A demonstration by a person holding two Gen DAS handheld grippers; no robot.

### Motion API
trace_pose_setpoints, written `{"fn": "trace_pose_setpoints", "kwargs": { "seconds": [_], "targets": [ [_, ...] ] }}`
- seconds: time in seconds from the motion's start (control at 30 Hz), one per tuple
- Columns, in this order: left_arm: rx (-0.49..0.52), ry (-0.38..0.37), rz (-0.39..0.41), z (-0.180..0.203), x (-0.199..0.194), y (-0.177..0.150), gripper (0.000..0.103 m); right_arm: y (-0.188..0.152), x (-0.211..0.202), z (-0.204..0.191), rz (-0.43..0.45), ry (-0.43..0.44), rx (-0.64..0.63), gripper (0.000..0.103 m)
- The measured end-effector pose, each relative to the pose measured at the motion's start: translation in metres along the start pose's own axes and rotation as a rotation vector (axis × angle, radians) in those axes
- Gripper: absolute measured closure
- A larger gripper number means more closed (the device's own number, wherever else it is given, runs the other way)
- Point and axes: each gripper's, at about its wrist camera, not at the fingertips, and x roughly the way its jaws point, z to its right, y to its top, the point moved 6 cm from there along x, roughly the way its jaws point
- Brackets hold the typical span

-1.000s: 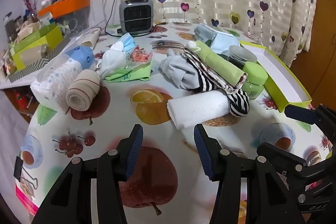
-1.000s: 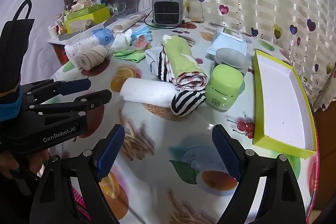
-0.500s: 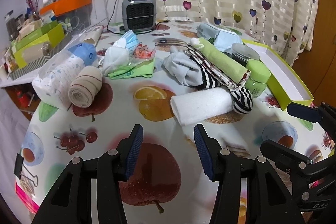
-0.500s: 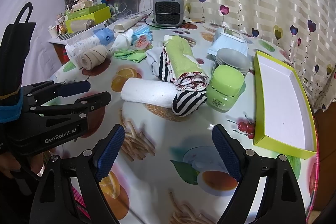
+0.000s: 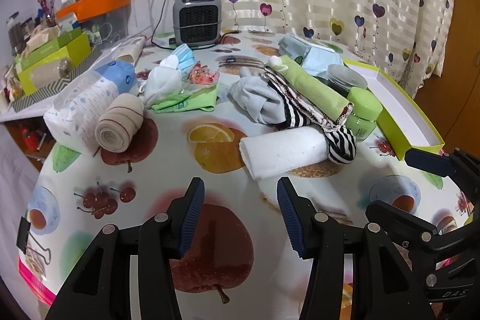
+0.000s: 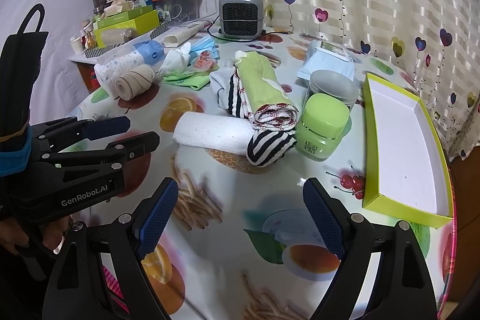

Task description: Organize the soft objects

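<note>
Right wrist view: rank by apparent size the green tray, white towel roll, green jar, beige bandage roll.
1. green tray, clearly the largest.
2. white towel roll.
3. green jar and beige bandage roll look alike; the bandage lies farther off, so no ranking.

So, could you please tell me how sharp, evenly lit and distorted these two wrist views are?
Left wrist view: strong fisheye bowing with dark corners; the white towel roll is sharp, and the glossy tablecloth shows soft glare. Right wrist view: the same bowing curves the green tray; the curtain shows bright sheen, while the left gripper looks dark against it.
</note>
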Motion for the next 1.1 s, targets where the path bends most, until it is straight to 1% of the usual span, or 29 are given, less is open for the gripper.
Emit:
{"fn": "trace_pose_setpoints", "kwargs": {
  "seconds": [0.23,1.1],
  "targets": [
    [0.002,0.005,0.002,0.0004,0.0001,-0.0008,0.053,0.0002,0.001,-0.0011,0.002,0.0,-0.001,0.017],
    [-0.004,-0.025,0.001,0.0051,0.0006,0.0025,0.053,0.0022,0.0049,-0.0024,0.004,0.01,-0.002,0.017]
  ]
}}
